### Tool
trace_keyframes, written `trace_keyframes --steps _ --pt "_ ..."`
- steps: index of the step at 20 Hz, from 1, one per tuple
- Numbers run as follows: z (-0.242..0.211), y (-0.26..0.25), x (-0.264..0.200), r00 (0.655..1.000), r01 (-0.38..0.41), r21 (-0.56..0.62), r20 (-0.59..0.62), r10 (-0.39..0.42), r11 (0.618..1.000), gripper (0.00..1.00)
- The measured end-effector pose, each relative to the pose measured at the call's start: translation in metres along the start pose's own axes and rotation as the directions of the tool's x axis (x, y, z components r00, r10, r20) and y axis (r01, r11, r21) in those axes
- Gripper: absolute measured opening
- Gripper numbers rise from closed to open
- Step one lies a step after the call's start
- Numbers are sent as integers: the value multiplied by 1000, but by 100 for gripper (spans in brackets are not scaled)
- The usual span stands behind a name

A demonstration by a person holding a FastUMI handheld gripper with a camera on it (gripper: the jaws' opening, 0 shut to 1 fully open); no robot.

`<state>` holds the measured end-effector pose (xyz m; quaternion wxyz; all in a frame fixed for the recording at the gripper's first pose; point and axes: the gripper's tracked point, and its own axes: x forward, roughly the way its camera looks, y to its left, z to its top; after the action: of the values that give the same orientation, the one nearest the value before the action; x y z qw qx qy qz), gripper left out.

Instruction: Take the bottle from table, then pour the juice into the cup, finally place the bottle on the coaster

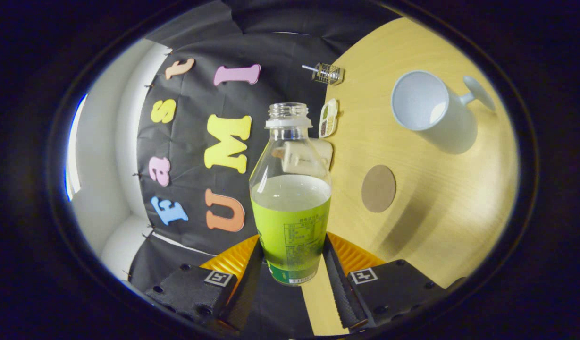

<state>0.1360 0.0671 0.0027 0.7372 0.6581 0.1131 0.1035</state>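
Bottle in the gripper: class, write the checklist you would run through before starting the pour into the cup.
1. Both fingers of the gripper press the bottle: ok.
2. Cap off, neck open: ok.
3. Juice left in bottle, roughly half: ok.
4. Cup standing on the table, mouth unobstructed: ok.
5. Bottle mouth over cup: not ok, cup lies off to the side.
6. Coaster free for later: ok.

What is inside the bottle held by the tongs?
The uncapped bottle clamped in the tongs holds pale greenish juice, its surface just above the green label. Below that line the label hides the juice.
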Motion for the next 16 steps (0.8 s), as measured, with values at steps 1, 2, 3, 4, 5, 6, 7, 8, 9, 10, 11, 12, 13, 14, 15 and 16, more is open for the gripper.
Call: trace_keyframes --steps 1,2,3,4,5,6,7,8,9,10,11,12,13,14,15,16 --pt "2 1 -1 1000 -22 35 9 21 999 75" --pt "2 3 0 999 -37 60 16 36 997 75" --pt "3 2 0 999 -41 72 20 40 997 75" --pt "4 3 0 999 -43 77 24 41 996 75" --pt "5 5 1 999 -50 87 26 48 995 75" --pt "7 9 1 998 -62 107 30 59 992 75" --pt "9 12 1 997 -78 132 37 74 988 75" --pt "11 15 2 995 -94 156 43 88 983 75" --pt "12 15 1 994 -100 174 48 94 980 75" --pt "12 16 1 994 -105 188 51 97 976 75" --pt "13 17 1 993 -115 206 57 106 972 75" --pt "14 18 -1 992 -122 225 63 111 967 75" --pt "15 17 -2 992 -118 236 64 106 964 75" --pt "16 16 -2 992 -117 243 66 104 963 75" --pt "17 16 -1 992 -123 254 72 108 959 75" --pt "19 19 0 991 -130 267 74 114 955 75"
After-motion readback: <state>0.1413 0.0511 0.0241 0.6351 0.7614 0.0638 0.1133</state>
